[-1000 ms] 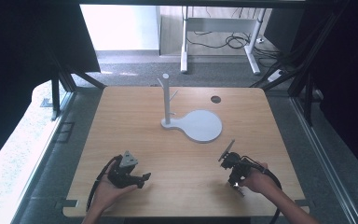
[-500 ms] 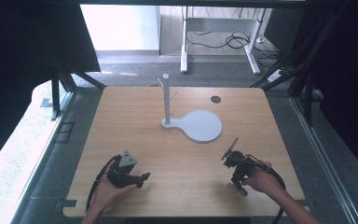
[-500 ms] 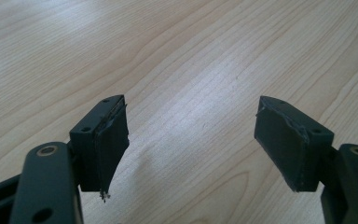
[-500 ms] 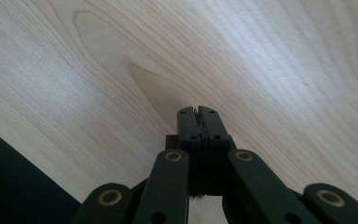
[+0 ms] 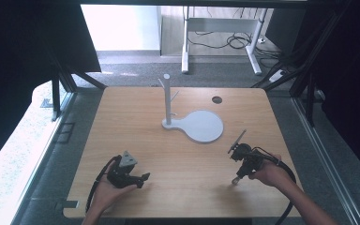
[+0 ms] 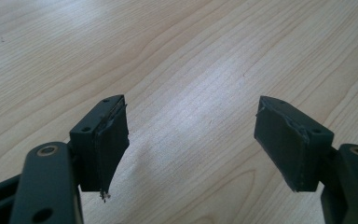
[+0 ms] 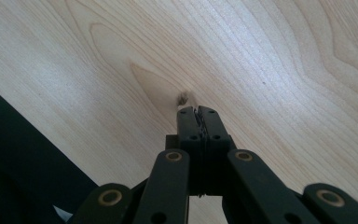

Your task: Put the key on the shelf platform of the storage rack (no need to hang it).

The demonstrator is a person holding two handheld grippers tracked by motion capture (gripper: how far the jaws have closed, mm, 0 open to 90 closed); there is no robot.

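A person's left hand holds my left gripper (image 5: 144, 177) low over the near left of the wooden table (image 5: 122, 112), jaws pointing right. In the left gripper view the left gripper (image 6: 191, 135) stands open over bare wood, with nothing between its pads (image 6: 112, 135). At the near right, the right hand holds my right gripper (image 5: 236, 179) tilted with its tip down toward the tabletop. The right gripper (image 7: 198, 112) is shut, pads pressed together on nothing, above a small dark knot (image 7: 182, 99) in the wood.
A white stand (image 5: 201, 125) with a round flat base and an upright pegged pole (image 5: 167, 96) sits at the table's middle back. A round cable hole (image 5: 217, 99) lies behind it. The table's near edge (image 7: 37, 140) is close to the right gripper. Cables trail from both grippers.
The right gripper has risen a little off the table and shifted slightly to the right, tip still angled down. The left gripper has stayed put.
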